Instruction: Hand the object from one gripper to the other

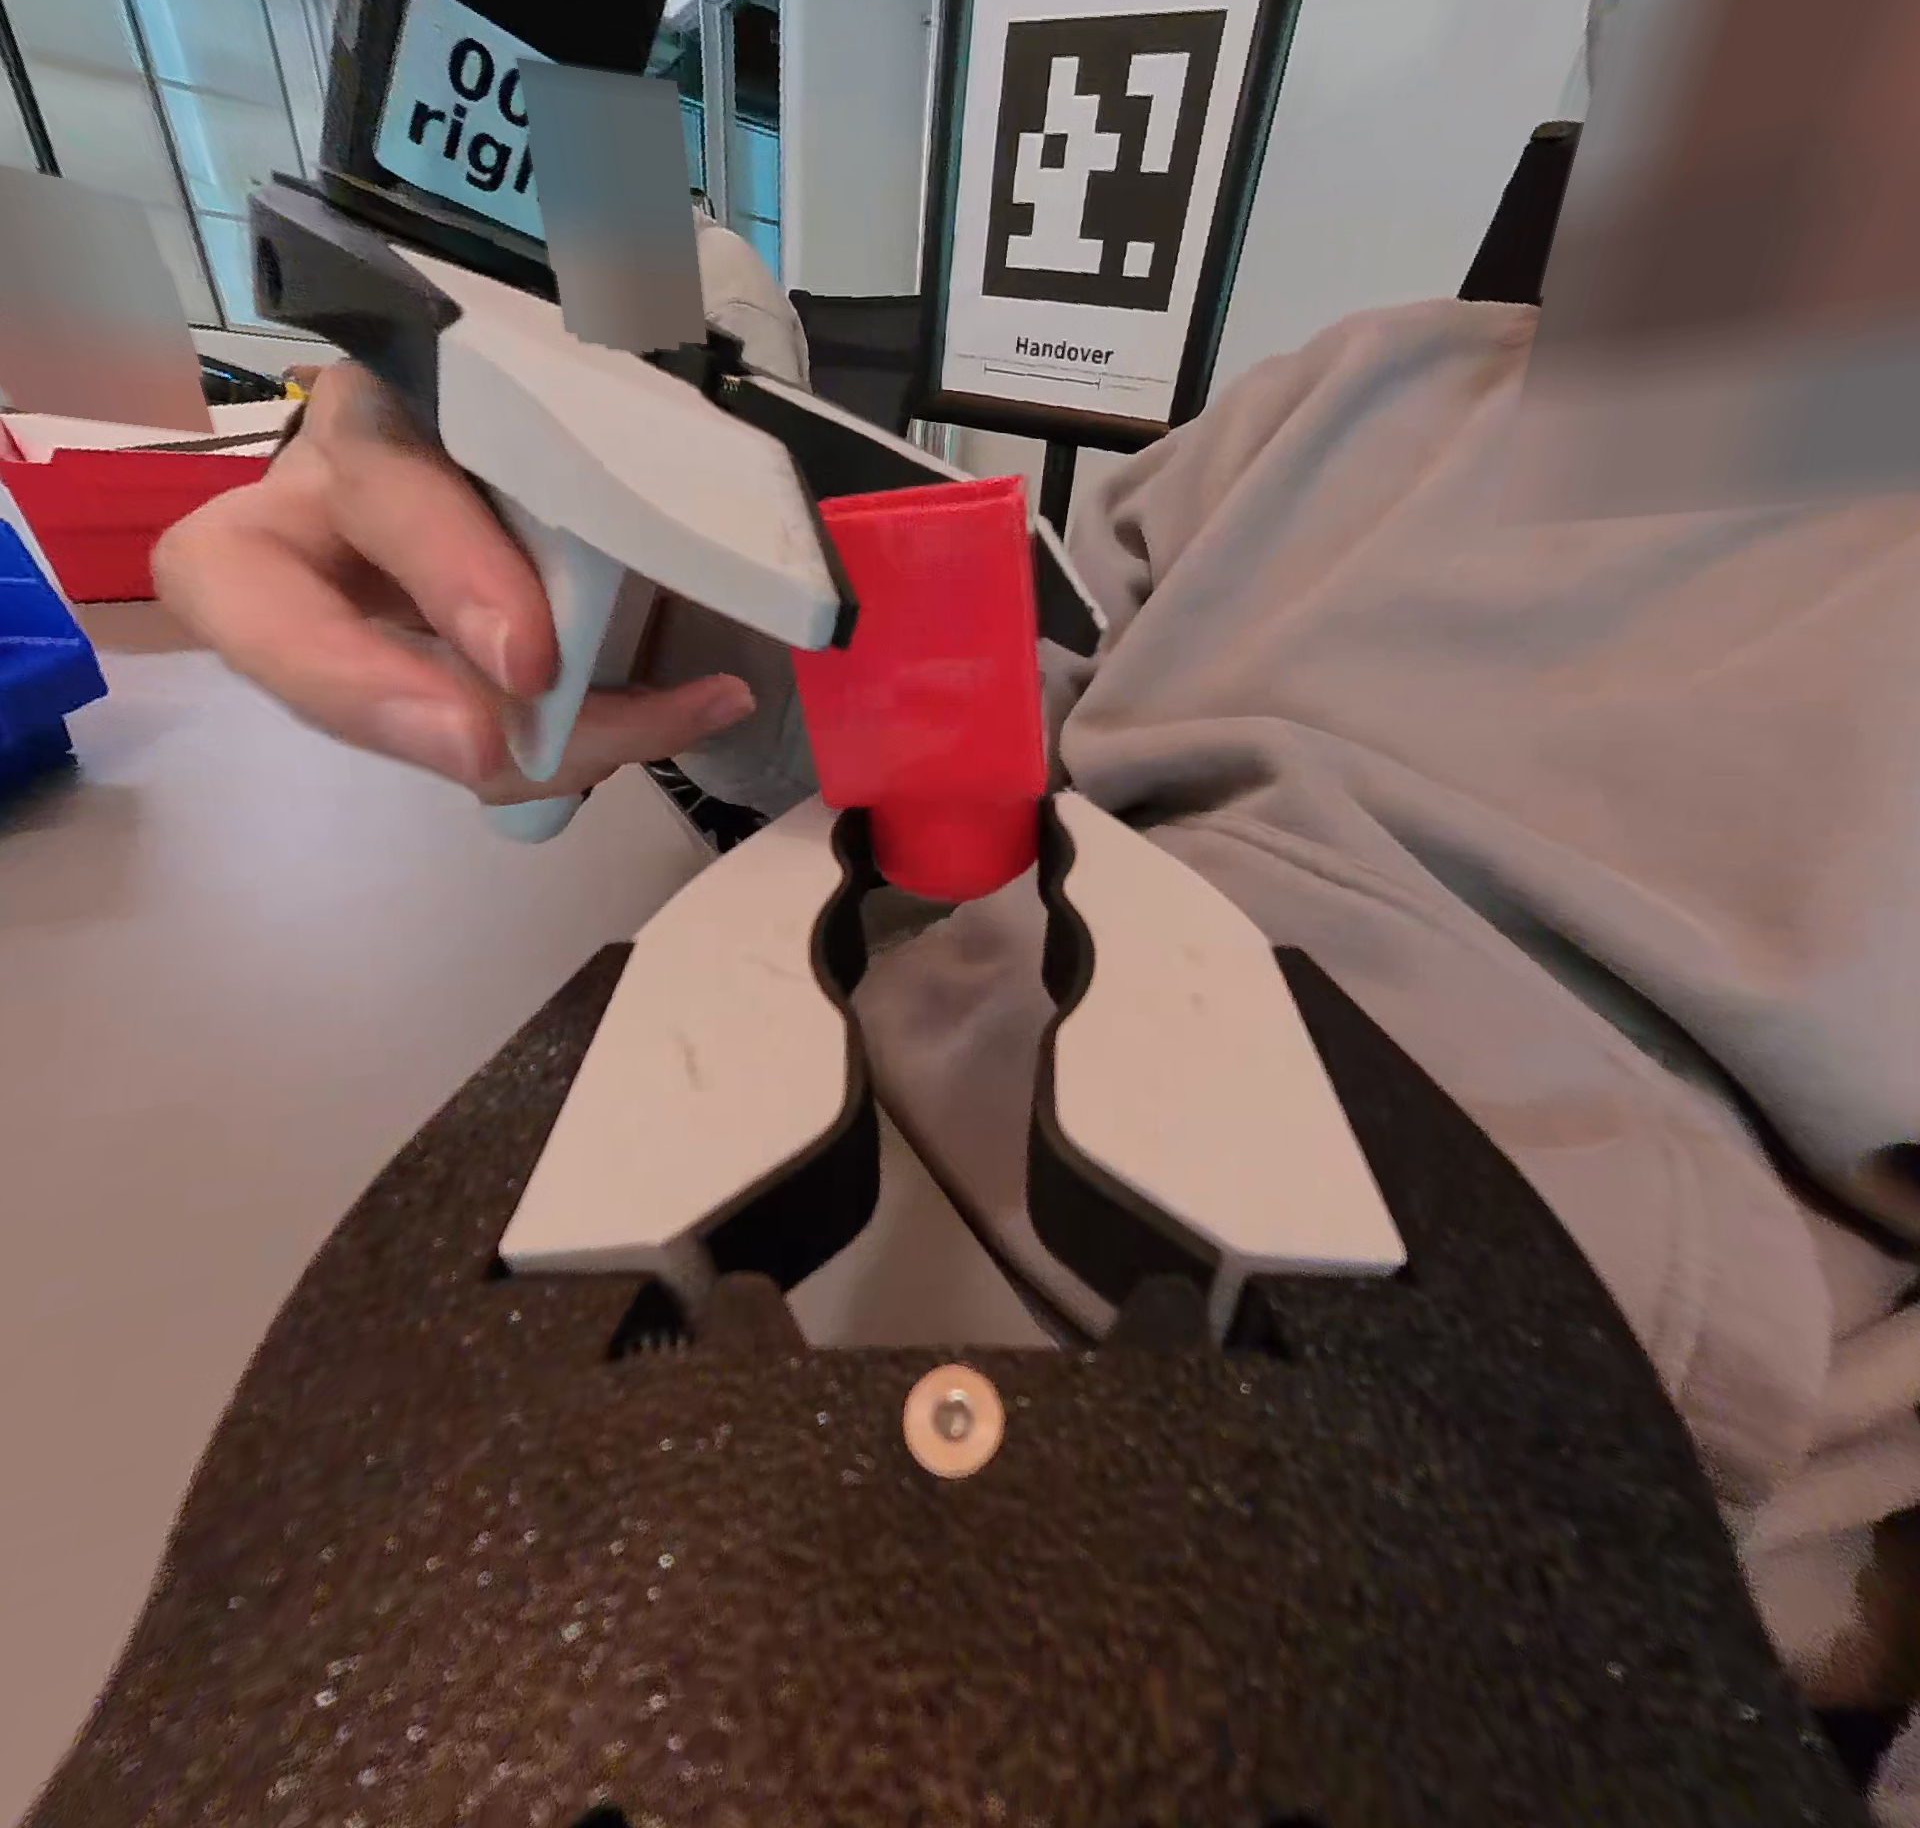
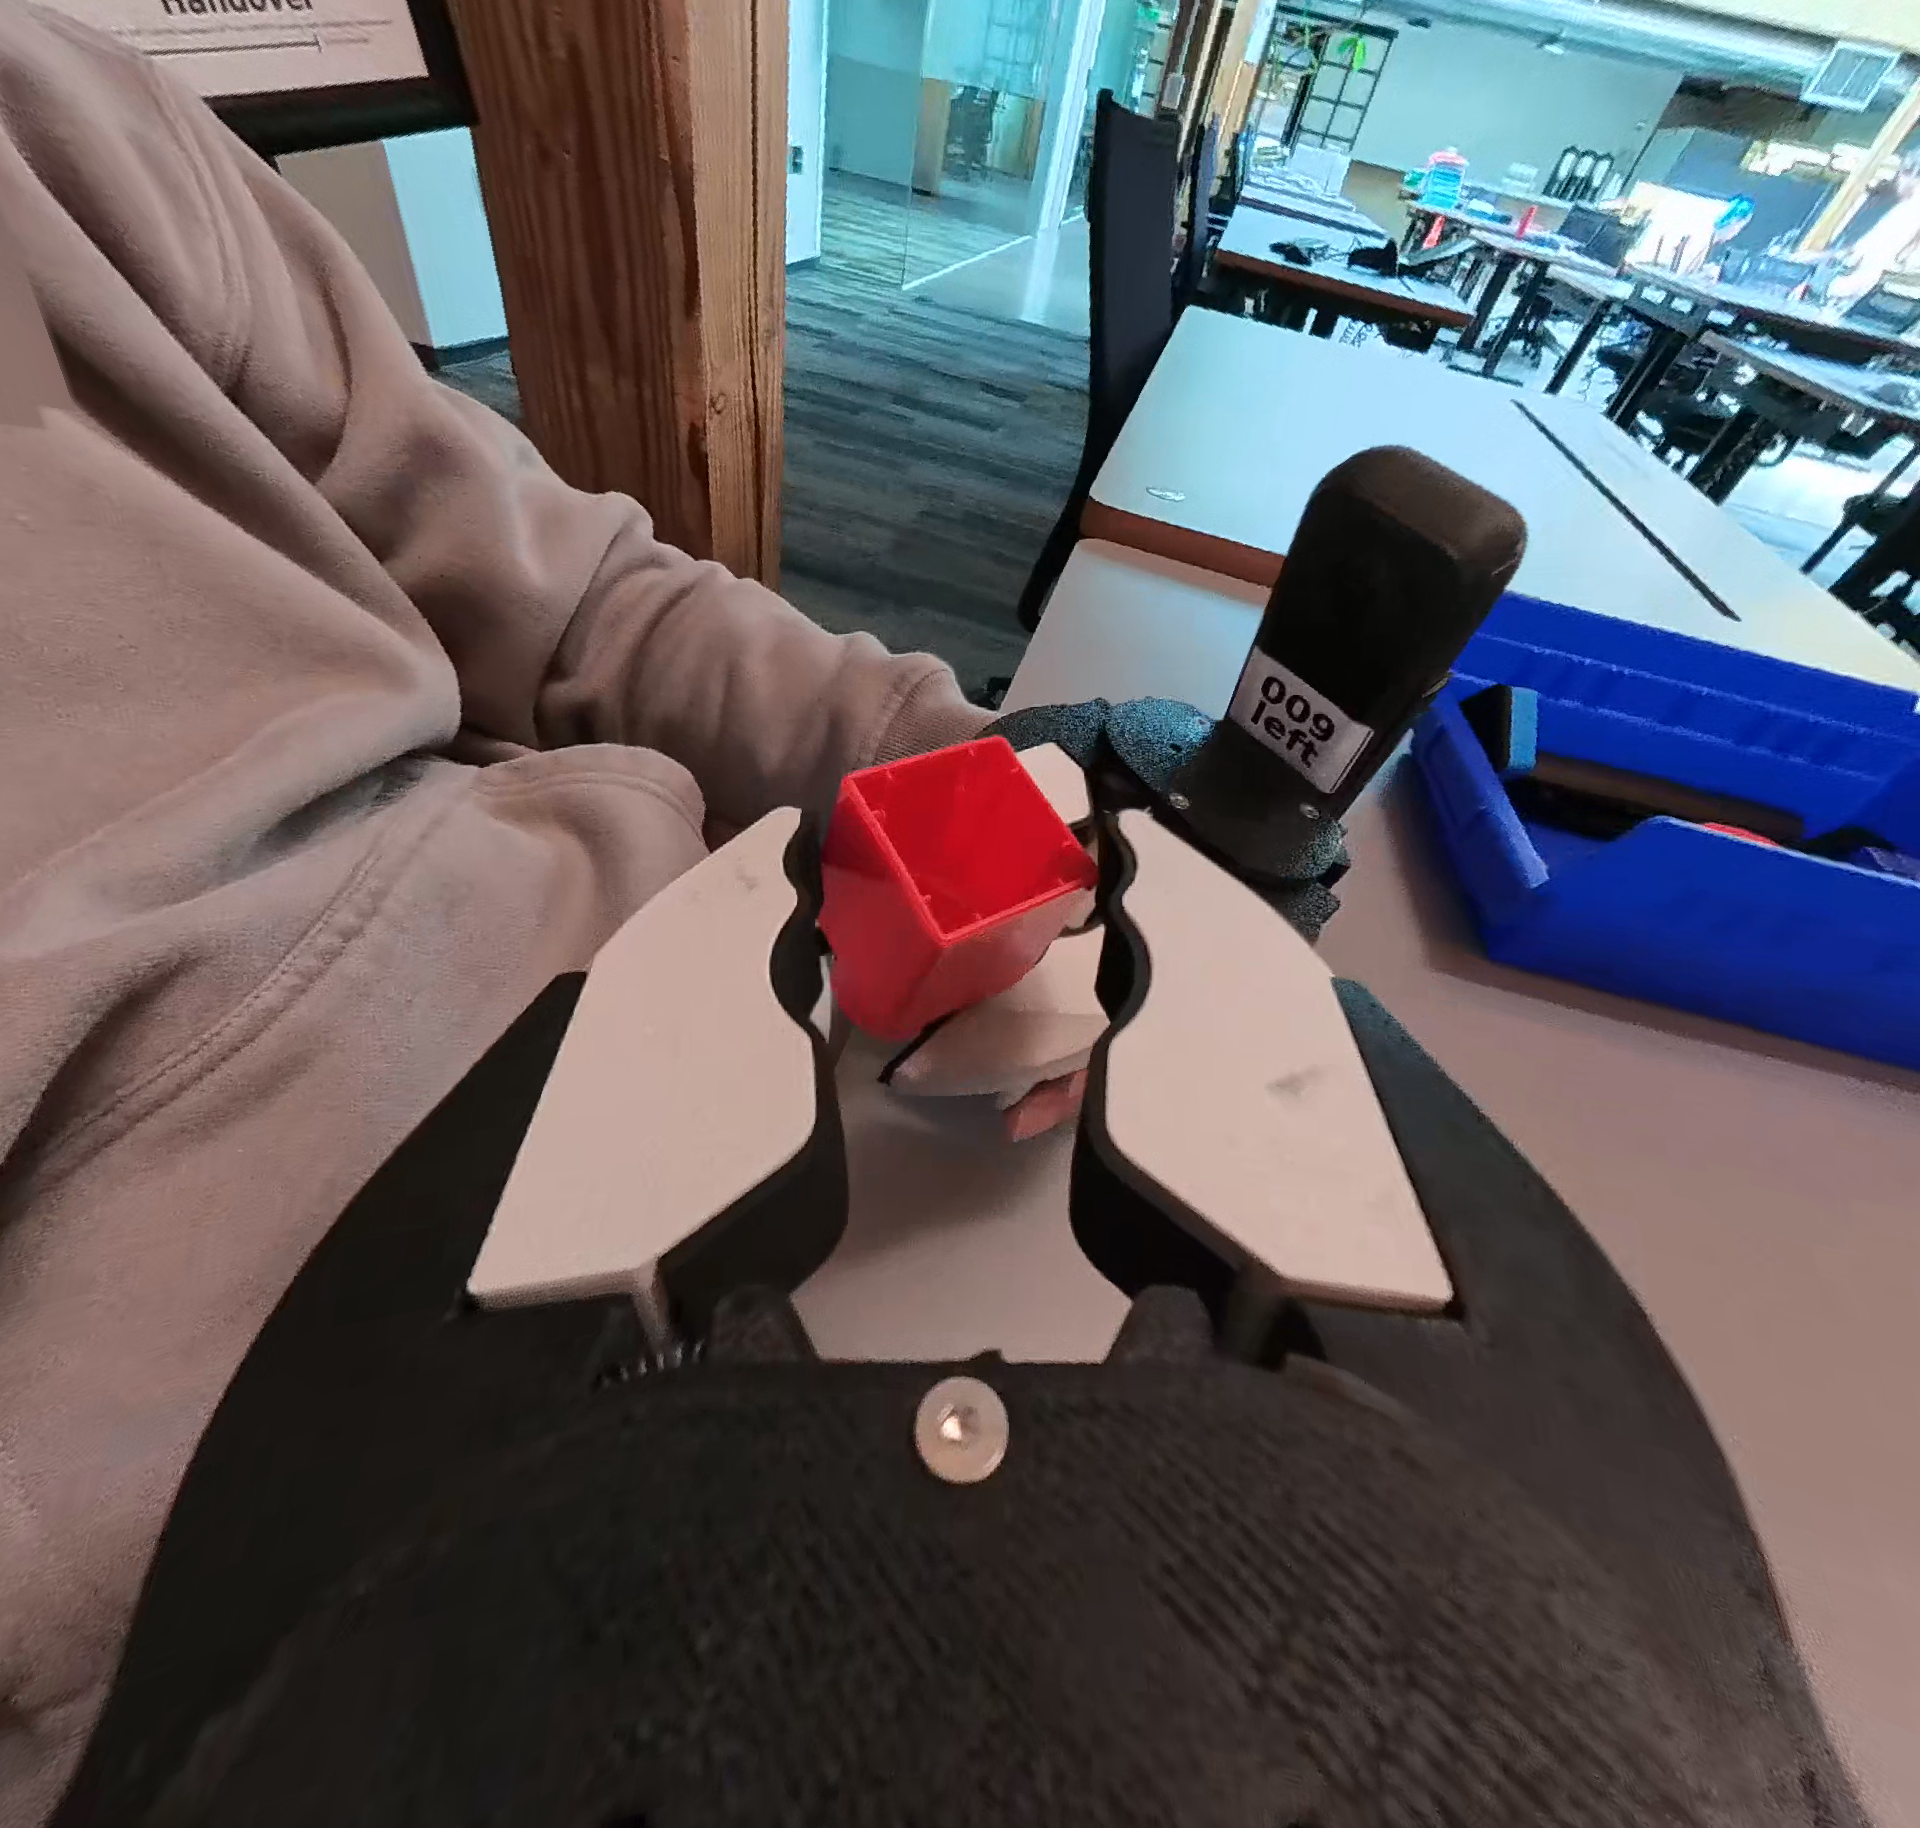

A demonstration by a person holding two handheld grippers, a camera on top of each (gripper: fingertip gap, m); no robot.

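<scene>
A red block (image 1: pixel 925 635) with a square hollow body and a round stud is held in the air between both grippers. My left gripper (image 1: pixel 951 828) is shut on the stud at the bottom of the block. My right gripper (image 1: pixel 956 625) reaches in from the upper left, one finger on each side of the square body. In the right wrist view, the open top of the block (image 2: pixel 956 885) faces the camera. There my right gripper (image 2: pixel 956 843) is closed around it, with both pads touching its sides. The left gripper's black handle (image 2: pixel 1382 615) stands behind the block.
A blue bin (image 2: pixel 1662 905) sits on the grey table (image 2: pixel 1558 1207) to the right. It also shows at the far left of the left wrist view (image 1: pixel 31 677), beside a red bin (image 1: pixel 125 521). A person's grey sleeve (image 2: pixel 260 739) is close. A framed sign (image 1: pixel 1101 168) stands behind. My right fingertips sit around 4 centimetres from my left ones.
</scene>
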